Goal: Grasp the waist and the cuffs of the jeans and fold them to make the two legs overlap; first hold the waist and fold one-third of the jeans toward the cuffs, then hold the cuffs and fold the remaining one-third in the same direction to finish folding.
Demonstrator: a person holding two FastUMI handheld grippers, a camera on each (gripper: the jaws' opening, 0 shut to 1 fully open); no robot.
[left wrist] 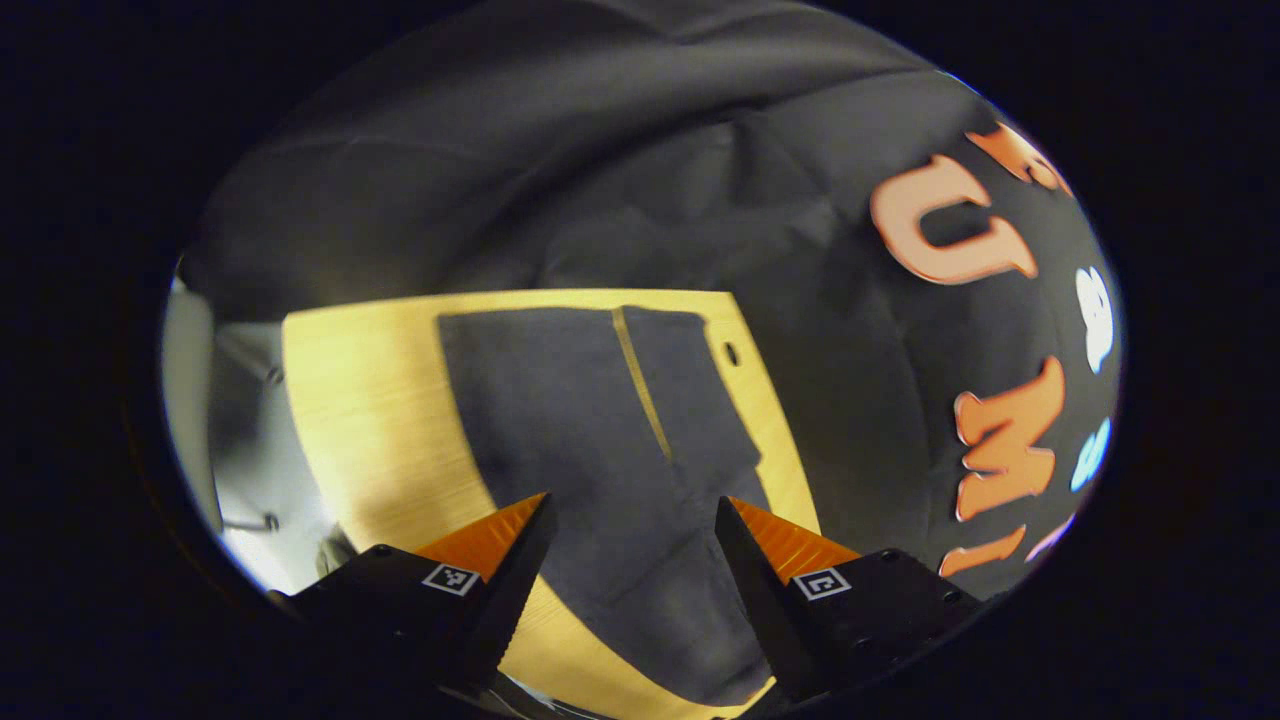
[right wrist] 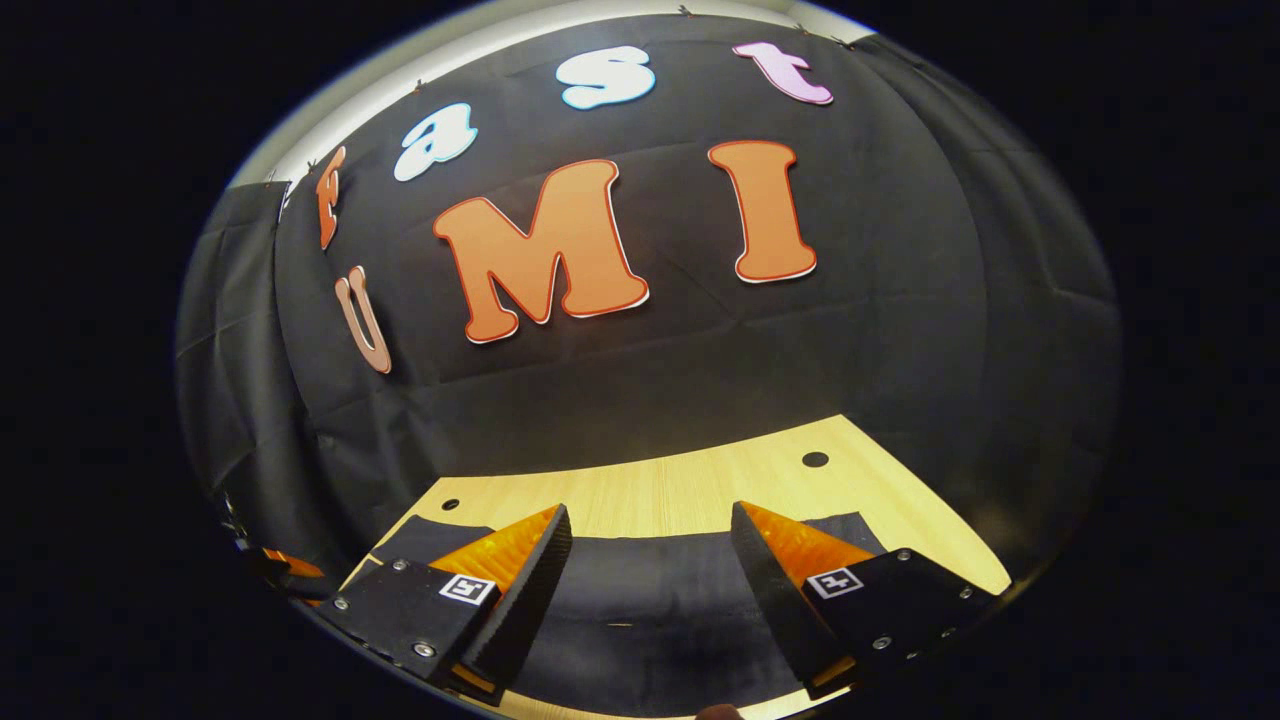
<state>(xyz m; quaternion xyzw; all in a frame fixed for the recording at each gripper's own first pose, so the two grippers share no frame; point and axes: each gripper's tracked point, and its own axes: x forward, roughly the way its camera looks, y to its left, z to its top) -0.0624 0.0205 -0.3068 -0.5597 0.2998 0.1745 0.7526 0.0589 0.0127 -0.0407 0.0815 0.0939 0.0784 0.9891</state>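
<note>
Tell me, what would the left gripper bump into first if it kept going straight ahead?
Most likely the jeans. The left gripper is open and points down at the dark denim spread flat on the wooden table. How far off the cloth is, I can't tell.

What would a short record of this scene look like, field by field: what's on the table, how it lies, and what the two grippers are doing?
garment: dark jeans, spread flat
legs: side by side, a thin strip of table between them, not yet overlapped
surface: light wooden table
left gripper: open, above the jeans, holding nothing
right gripper: open, above the jeans' edge, holding nothing
folding: not yet begun
</note>
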